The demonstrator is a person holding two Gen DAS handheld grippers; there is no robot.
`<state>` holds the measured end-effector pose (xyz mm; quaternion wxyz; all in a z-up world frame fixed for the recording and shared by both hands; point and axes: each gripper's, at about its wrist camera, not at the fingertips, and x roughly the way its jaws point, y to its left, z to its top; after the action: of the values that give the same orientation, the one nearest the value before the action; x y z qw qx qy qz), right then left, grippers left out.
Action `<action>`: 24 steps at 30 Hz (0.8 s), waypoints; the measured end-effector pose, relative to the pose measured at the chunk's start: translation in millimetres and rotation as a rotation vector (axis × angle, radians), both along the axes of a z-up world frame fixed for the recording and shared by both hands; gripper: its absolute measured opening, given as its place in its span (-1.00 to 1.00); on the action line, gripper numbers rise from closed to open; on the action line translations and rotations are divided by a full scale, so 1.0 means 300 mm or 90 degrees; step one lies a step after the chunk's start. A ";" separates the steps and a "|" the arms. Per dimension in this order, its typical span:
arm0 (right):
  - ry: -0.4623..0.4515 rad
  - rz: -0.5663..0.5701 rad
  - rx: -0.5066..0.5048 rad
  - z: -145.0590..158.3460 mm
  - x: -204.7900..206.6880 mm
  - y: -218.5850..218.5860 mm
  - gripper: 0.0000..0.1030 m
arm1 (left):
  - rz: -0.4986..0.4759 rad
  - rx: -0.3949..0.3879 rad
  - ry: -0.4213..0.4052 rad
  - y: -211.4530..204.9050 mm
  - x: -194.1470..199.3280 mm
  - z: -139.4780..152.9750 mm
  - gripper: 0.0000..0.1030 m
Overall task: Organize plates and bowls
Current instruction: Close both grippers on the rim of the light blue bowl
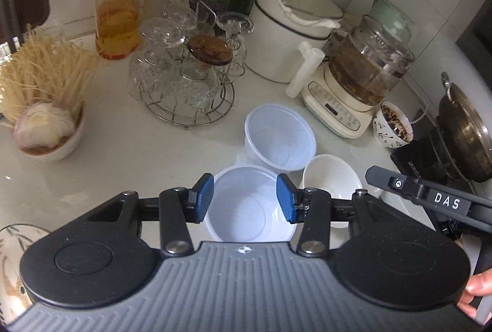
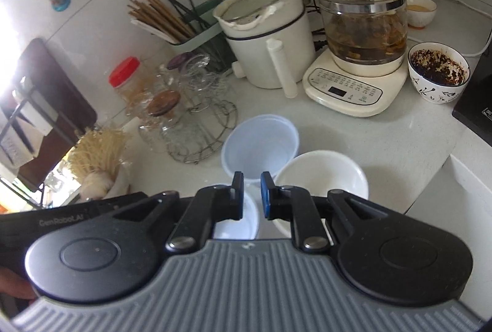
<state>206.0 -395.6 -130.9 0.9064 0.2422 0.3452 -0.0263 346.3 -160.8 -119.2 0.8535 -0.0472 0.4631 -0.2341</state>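
Three bowls cluster on the white counter (image 1: 123, 147): a near plastic bowl (image 1: 250, 206), a far plastic bowl (image 1: 279, 138) beyond it, and a white ceramic bowl (image 1: 332, 178) to their right. The left gripper (image 1: 244, 198) hangs spread wide directly over the near plastic bowl, empty. The right gripper (image 2: 252, 195), narrowed with a small gap and holding nothing, hovers between the bowls. A wire glass rack (image 1: 184, 86) and kettle base (image 1: 335, 110) crowd behind.

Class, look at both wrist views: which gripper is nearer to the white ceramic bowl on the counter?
Right. The right gripper hovers at the rim of the white ceramic bowl, just left of it. The left gripper sits over the near plastic container, further left.
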 end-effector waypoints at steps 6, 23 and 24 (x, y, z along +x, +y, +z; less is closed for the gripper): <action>0.013 0.012 0.000 -0.036 0.081 -0.092 -0.70 | 0.026 0.021 0.021 -0.056 0.069 -0.047 -0.01; 0.050 0.075 0.038 -0.162 0.323 -0.200 -0.10 | 0.051 0.009 0.094 -0.187 0.246 -0.189 -0.13; 0.057 0.077 0.035 -0.171 0.340 -0.198 -0.11 | 0.053 0.005 0.099 -0.191 0.257 -0.198 -0.14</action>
<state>307.9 -455.1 -182.2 0.8829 0.2443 0.4000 0.0273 423.5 -218.3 -178.6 0.8244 -0.0809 0.5263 -0.1921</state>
